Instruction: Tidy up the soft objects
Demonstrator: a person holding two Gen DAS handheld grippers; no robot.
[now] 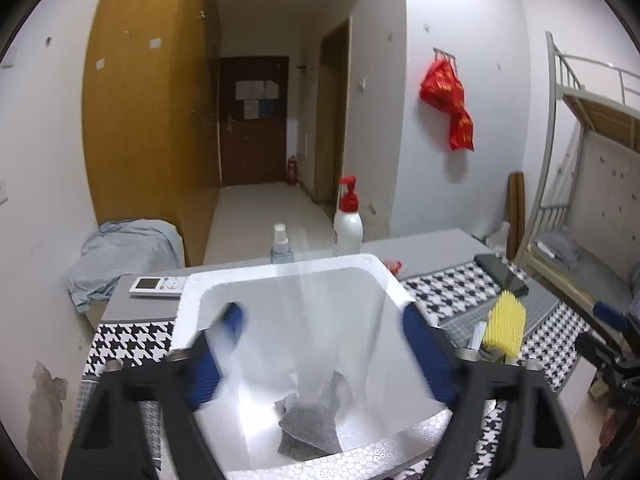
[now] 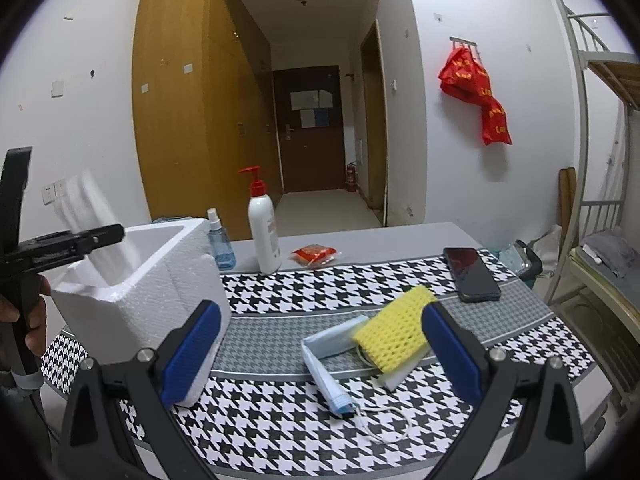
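Note:
A white foam box [image 1: 192, 284] [image 2: 168, 280] stands on the houndstooth cloth at the left. My left gripper [image 1: 320, 344] is open above the box, and a blurred white soft sheet [image 1: 320, 320] [image 2: 96, 216] falls between its fingers into the box. A grey cloth [image 1: 308, 420] lies on the box floor. My right gripper [image 2: 320, 348] is open and empty, low over the table. Just ahead of it lie a yellow foam net [image 2: 394, 328] [image 1: 504, 326] and a folded light-blue face mask [image 2: 328, 364].
A red-pump lotion bottle [image 2: 264, 232], a blue spray bottle [image 2: 220, 244], a red packet [image 2: 316, 256] and a black phone [image 2: 472, 274] lie at the table's back. A white remote [image 1: 158, 286] lies left of the box. A bunk bed [image 2: 600, 208] stands at the right.

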